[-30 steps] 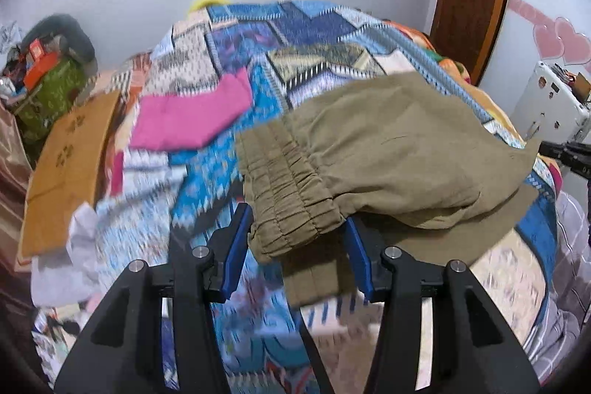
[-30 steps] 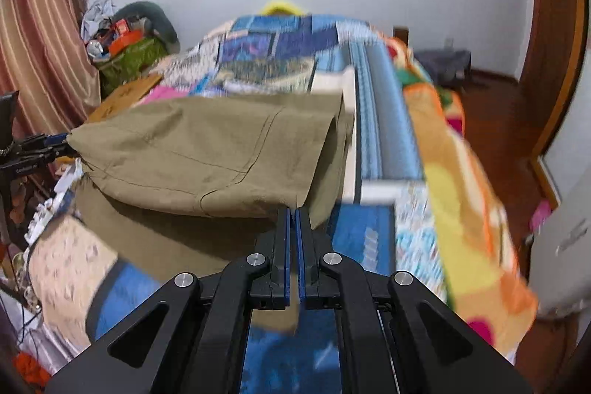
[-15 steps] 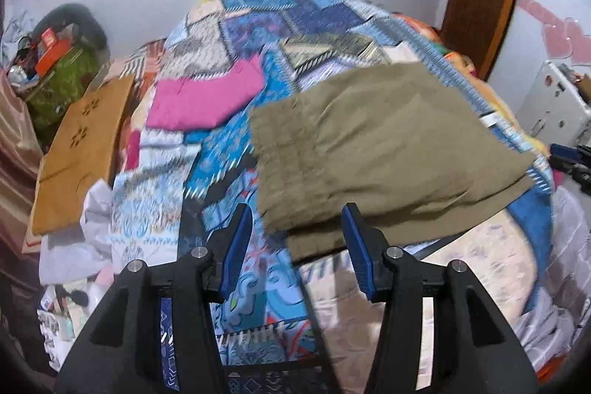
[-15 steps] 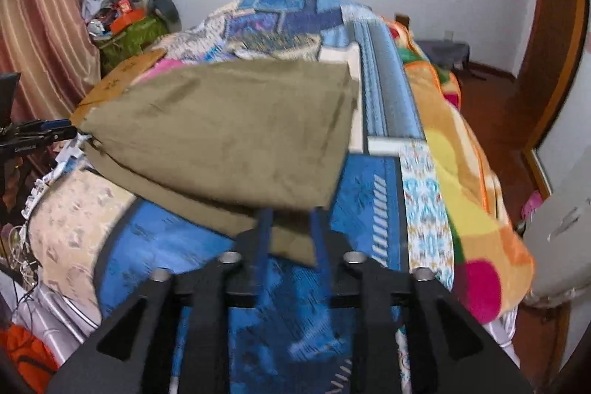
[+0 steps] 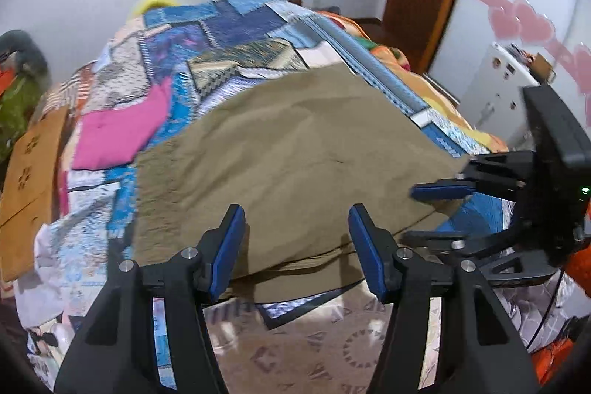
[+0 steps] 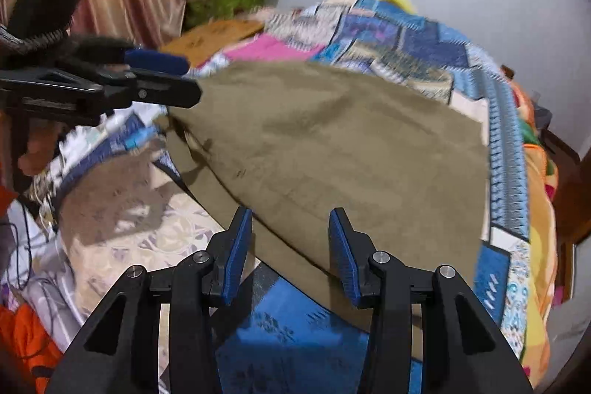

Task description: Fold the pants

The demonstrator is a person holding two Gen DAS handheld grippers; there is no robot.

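1. Olive-green woven cloth, soft and limp: the pants [image 5: 295,165] lie folded over on themselves on a bed [image 5: 229,36] covered by a bright patchwork quilt. They look light and floppy, likely to sag and slide out of line if lifted by one point only.
2. A lower layer of the same cloth peeks out along the near edge, under the upper layer. In the left wrist view, the gathered waistband end seems to be on the left, though blur hides its detail.
3. The best places to take hold are probably the two corners of one short end, pinching both layers together, so the fold stays square when carried across.
4. The left gripper [image 5: 297,246] hovers just above the near edge of the pants. Its blue-padded jaws are spread wide apart with nothing between them but open air over the cloth.
5. The right gripper [image 6: 290,253] sits over the near edge at the other end. Its jaws are also wide apart and hold nothing; whether the pads brush the fabric cannot be told.
6. A pink garment [image 5: 118,135] lies on the quilt beyond the pants, near but apart.
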